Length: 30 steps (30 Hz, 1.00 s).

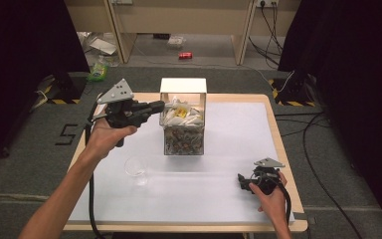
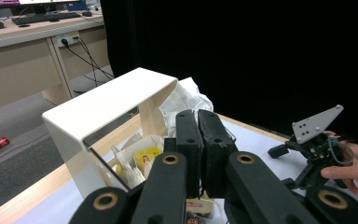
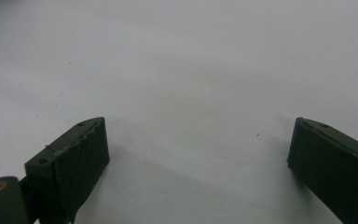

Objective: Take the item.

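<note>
A clear box (image 1: 183, 140) stands at the middle of the table, packed with small packets, under a white bent cover (image 1: 183, 85). White packets (image 2: 186, 99) and a yellow one (image 2: 145, 158) poke out of its top. My left gripper (image 1: 160, 105) is held in the air at the box's upper left rim. Its jaws point at the packets and are pressed together (image 2: 198, 116) with nothing seen between them. My right gripper (image 1: 242, 180) rests low on the mat at the front right. In the right gripper view its jaws stand wide apart (image 3: 198, 126) over bare white mat.
A small clear glass cup (image 1: 136, 168) stands on the white mat (image 1: 229, 129) left of centre, in front of the left hand. The wooden table edge (image 1: 278, 144) frames the mat. Cables and floor clutter lie beyond. The left gripper view also shows the other hand's gripper (image 2: 314, 140).
</note>
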{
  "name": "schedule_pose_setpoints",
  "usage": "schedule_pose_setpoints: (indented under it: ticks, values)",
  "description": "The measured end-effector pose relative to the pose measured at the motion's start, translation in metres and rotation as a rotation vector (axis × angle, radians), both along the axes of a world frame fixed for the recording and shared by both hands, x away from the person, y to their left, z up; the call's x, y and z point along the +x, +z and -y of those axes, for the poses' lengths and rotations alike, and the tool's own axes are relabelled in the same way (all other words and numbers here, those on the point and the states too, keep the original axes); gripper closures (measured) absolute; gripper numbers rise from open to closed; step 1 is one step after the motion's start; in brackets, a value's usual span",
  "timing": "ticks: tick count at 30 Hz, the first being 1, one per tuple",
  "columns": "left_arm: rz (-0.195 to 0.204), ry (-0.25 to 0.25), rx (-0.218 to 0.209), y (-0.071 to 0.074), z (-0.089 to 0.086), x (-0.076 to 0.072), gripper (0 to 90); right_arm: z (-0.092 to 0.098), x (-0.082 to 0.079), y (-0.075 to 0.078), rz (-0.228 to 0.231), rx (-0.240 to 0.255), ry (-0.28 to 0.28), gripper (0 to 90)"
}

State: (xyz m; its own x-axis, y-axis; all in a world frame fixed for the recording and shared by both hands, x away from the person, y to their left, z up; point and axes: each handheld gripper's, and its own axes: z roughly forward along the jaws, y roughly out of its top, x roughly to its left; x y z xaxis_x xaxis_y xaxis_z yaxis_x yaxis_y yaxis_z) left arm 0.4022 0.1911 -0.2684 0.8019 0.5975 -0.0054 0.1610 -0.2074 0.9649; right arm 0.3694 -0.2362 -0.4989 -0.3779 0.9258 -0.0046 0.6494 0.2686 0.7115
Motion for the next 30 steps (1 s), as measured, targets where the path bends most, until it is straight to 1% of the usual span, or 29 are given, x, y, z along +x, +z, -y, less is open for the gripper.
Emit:
schedule_pose_setpoints:
  ticks: [3,8,11,14,18,24,30]
  values:
    - [0.013,0.013,0.005,0.001,-0.006,-0.004,87.1,0.0,0.0,0.0,0.0,0.001,-0.002,5.9]
    - [0.011,0.018,0.004,-0.001,-0.016,-0.008,87.1,0.0,0.0,0.0,0.0,0.0,0.0,5.9]
    - [0.007,0.02,-0.007,-0.003,-0.022,-0.011,87.1,0.0,0.0,0.0,0.0,0.0,0.0,5.9]
    - [0.009,0.026,-0.008,-0.006,-0.027,-0.013,87.1,0.0,0.0,0.0,0.0,0.0,0.0,5.9]
    - [0.003,0.027,-0.022,-0.008,-0.034,-0.017,87.1,0.0,0.0,0.0,0.0,0.001,-0.001,5.9]
    - [0.005,0.03,-0.014,-0.012,-0.043,-0.025,87.0,0.0,0.0,0.0,0.0,0.0,-0.001,5.9]
    - [0.0,0.039,-0.021,-0.019,-0.052,-0.031,87.0,0.0,0.0,0.0,0.0,0.001,-0.002,5.9]
